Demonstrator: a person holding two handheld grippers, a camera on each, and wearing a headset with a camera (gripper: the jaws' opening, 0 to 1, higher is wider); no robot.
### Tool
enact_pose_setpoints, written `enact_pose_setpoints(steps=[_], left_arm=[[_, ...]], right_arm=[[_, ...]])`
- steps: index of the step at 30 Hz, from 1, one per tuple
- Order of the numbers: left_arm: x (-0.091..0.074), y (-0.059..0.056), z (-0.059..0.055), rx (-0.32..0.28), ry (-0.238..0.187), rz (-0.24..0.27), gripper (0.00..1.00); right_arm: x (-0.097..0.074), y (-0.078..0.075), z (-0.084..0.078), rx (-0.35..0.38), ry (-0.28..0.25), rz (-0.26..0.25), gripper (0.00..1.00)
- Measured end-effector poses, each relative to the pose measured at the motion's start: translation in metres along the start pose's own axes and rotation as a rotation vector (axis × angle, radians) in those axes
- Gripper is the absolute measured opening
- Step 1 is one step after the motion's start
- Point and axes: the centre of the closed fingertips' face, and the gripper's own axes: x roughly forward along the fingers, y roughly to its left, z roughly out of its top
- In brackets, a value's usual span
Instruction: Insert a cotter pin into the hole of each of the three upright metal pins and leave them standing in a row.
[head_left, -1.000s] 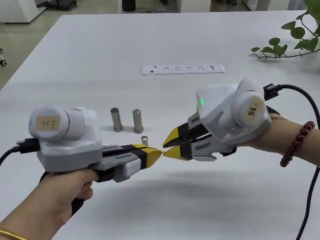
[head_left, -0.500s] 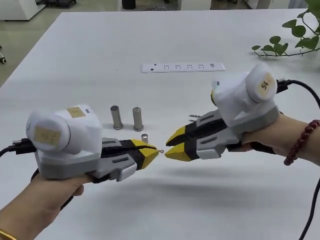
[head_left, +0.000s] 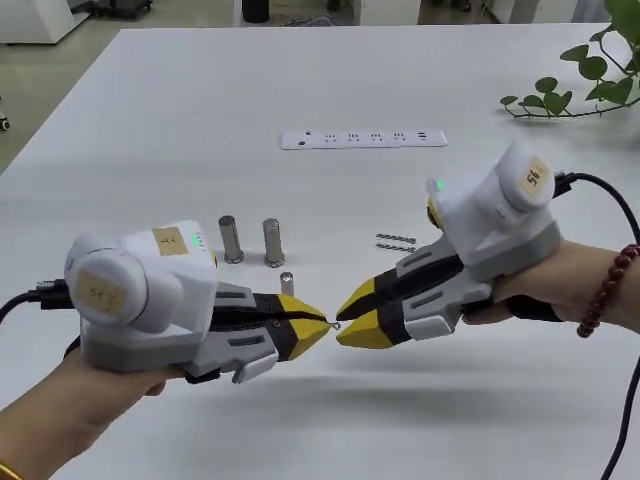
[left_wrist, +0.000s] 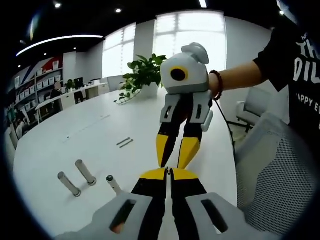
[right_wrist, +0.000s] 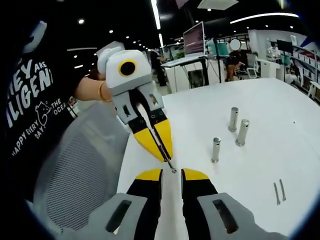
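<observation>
In the head view, my left tongs are clamped on a cotter pin. It pokes out past their yellow tips, held in the air above the table. My right tongs meet it nose to nose, jaws parted. The three metal pins stand just behind, two side by side and one nearer me. Two spare cotter pins lie flat off to their right.

In the left gripper view, my own jaws are pressed together and the right tongs come down towards them with a narrow gap. I take this for a hand-over, so the left grip should hold firm until the right has bitten.

In the right gripper view, the left tongs point the cotter pin at the gap between my parted jaws. I want it centred there before I close gently and squarely. It is too thin for me to tell which end is offered.
</observation>
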Motion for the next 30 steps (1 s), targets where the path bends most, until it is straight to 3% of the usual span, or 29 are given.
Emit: enact_pose_setpoints(steps=[12,24,30], left_arm=[[0.000,-0.005,0.002,-0.002,-0.012,-0.030,0.00],[0.002,-0.009,0.001,-0.017,-0.015,-0.039,0.00],[0.001,-0.009,0.000,-0.051,-0.015,-0.034,0.00]], right_arm=[[0.007,0.009,-0.001,-0.007,0.003,0.037,0.04],[0.007,0.012,0.000,-0.037,0.017,0.032,0.00],[0.007,0.012,0.000,-0.093,0.040,0.014,0.00]])
